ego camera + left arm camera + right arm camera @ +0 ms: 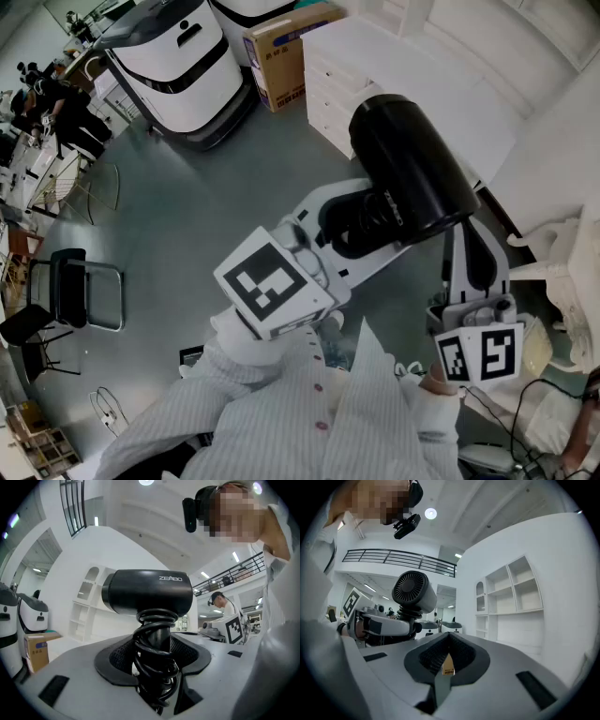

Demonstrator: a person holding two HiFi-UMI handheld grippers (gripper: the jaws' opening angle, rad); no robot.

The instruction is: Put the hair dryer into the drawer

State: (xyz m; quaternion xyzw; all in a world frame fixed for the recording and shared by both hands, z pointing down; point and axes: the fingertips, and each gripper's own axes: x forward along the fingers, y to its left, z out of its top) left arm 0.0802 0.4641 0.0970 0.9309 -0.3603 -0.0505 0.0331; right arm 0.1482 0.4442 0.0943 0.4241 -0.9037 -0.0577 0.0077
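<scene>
Hair dryer [147,597] upright, handle clamped between left tongs [154,656]; right tongs [447,654] closed, empty

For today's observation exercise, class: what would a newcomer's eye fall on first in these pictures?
First, the big black hair dryer, raised in mid-air at the centre of the head view, its cord-wrapped handle clamped in the left gripper. Next come the white drawer chest standing beyond it, and the right gripper, holding nothing, low at the right.
</scene>
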